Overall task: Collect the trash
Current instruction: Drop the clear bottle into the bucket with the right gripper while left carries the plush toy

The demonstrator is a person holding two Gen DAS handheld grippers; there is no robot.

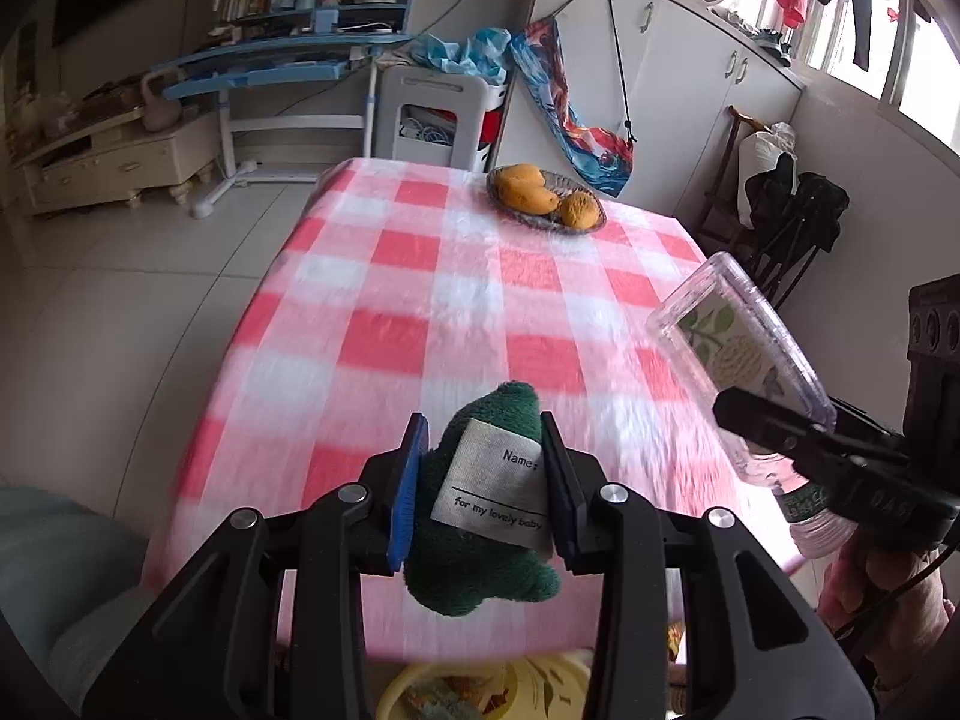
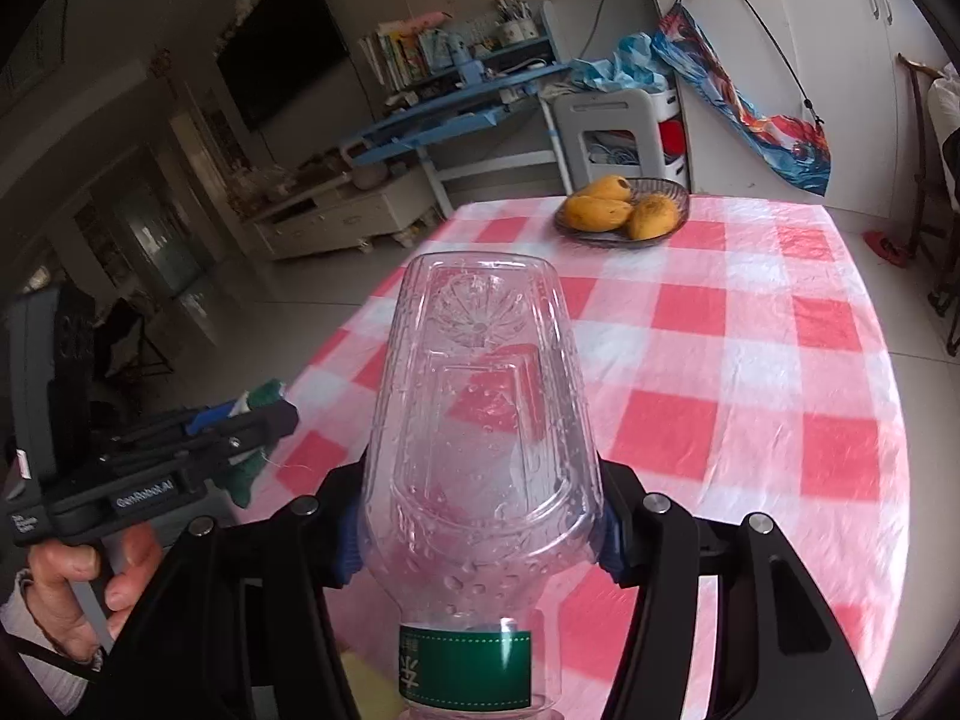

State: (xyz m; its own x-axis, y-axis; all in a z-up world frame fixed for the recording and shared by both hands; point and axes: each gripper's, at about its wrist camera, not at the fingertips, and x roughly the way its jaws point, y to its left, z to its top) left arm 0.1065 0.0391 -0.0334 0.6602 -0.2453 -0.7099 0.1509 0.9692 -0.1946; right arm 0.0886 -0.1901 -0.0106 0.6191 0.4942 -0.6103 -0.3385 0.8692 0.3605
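- Trash here is two things, each already gripped: a green cloth point(image 1: 480, 516) with a white name tag on the left, and a clear empty bottle point(image 2: 480, 420) on the right.
- Left gripper point(image 1: 483, 480): clenched on the cloth, which bunches between the blue pads and sags below them. Just under these tongs, at the near table edge, a yellow bin point(image 1: 480, 690) shows in part.
- Right gripper point(image 2: 480, 534): grasping the bottle across its shoulder, base pointing away, green-labelled neck toward the camera.
- Step in hand, as I judge it: carrying both to the bin. Keep both grips firm, bring each load squarely over the bin mouth, and release one at a time, so neither falls outside it.
- Beyond the tongs: the checked table point(image 2: 750, 360) is bare except a bowl of mangoes point(image 2: 624, 210) at its far end, well apart.
- In the way: only the two grippers themselves, close side by side, and the table edge.
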